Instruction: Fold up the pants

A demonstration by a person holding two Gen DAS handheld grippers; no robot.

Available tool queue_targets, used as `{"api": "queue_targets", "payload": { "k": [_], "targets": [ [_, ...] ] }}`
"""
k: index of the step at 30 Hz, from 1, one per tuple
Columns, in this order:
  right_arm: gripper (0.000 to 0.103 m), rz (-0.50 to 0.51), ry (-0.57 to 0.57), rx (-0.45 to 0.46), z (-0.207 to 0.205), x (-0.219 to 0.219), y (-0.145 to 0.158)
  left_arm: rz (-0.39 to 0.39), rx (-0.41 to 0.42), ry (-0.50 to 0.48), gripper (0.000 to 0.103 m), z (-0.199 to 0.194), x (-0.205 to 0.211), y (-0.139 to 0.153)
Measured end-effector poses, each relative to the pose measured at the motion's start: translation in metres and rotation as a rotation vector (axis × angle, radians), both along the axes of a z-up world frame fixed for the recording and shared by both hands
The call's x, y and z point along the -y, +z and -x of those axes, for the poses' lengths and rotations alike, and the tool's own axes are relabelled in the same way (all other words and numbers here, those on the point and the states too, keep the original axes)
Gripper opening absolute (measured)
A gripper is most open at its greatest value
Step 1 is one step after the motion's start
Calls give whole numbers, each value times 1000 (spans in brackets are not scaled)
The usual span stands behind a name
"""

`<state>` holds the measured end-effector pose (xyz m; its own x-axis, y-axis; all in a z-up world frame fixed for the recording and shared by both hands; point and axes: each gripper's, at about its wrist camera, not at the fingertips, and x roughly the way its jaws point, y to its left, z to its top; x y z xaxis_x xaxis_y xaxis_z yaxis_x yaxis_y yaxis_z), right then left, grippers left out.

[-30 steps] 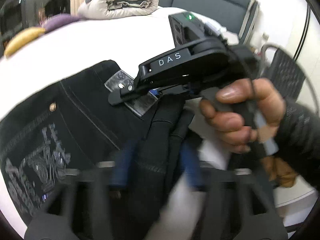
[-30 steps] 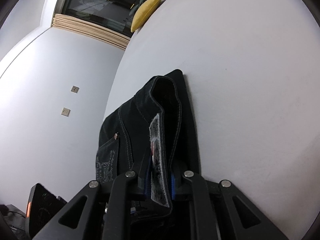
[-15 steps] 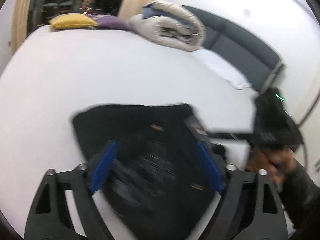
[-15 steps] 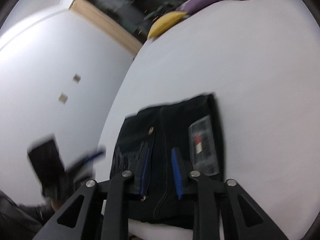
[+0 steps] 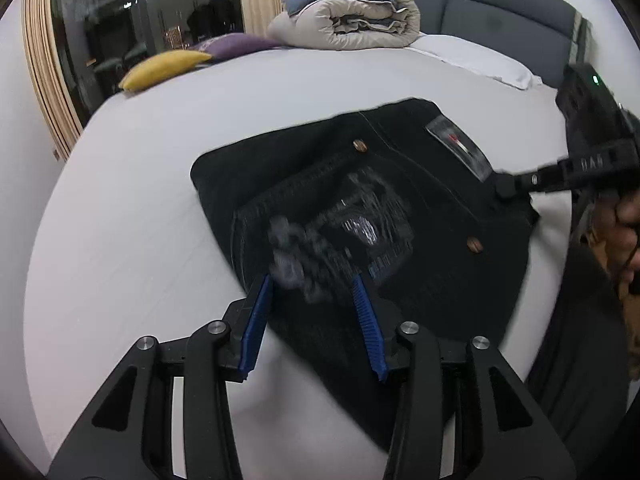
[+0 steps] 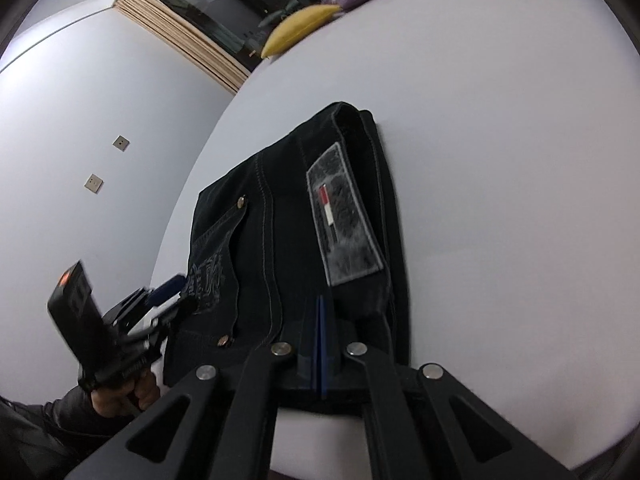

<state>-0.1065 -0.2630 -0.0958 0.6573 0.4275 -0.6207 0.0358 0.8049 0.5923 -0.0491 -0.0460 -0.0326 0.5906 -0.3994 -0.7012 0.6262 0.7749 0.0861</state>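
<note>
Left gripper (image 5: 312, 312) first: its jaws have just been closing and now stand partly open, blue pads either side of a gap with nothing pinched, hanging over the near edge of the folded black jeans (image 5: 360, 216). Straight ahead of those jaws lies the embroidered back pocket (image 5: 340, 224), and beyond it the bundle runs away and to the right across the white bed (image 5: 140, 200), its long axis slanting from the near left corner up toward the brand patch (image 5: 458, 148) at the far right. Over to the right gripper (image 6: 320, 344): jaws have just been closing and the blue pads now meet flat together, no cloth visibly between them, the tips over the near end of the jeans just below the patch. From there the bundle stretches forward, waistband edge along the right. In the left view that right gripper's tip sits at the patch corner, touching or just above, I can't tell which. So both hands flank the same near side, left at the pocket, right at the patch; the left, with its jaws still parted, looks better placed for any next pinch. The yellow cushion (image 5: 164, 68) and rolled duvet (image 5: 348, 8) sit well clear beyond.
</note>
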Motion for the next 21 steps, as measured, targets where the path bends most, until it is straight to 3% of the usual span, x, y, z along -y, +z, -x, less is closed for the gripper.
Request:
{"api": "queue_targets", "payload": {
  "k": [4, 5, 6, 8, 9, 10, 14, 16, 21],
  "targets": [
    [1, 37, -23, 20, 23, -2, 6, 38, -13, -9, 43, 18, -5, 2],
    [11, 46, -28, 22, 26, -1, 11, 72, -36, -23, 46, 22, -6, 6],
    [28, 57, -42, 31, 32, 1, 19, 120, -73, -33, 50, 19, -14, 13],
    [49, 55, -72, 73, 37, 7, 35, 197, -113, -12, 84, 11, -29, 20],
    [58, 48, -80, 89, 36, 14, 40, 259, -141, 12, 92, 1, -40, 26],
    [58, 41, -85, 95, 38, 18, 41, 303, -162, 31, 96, -3, -46, 27],
    [58, -31, -84, 47, 8, 40, 33, 433, -320, 113, 96, -46, -68, 24],
    [58, -70, -72, -1, -15, 45, 23, 488, -420, 101, 96, -68, -66, 16],
    [60, -148, -39, -107, -58, 49, -8, 494, -591, 120, 94, -100, -46, -14]
  ]
}}
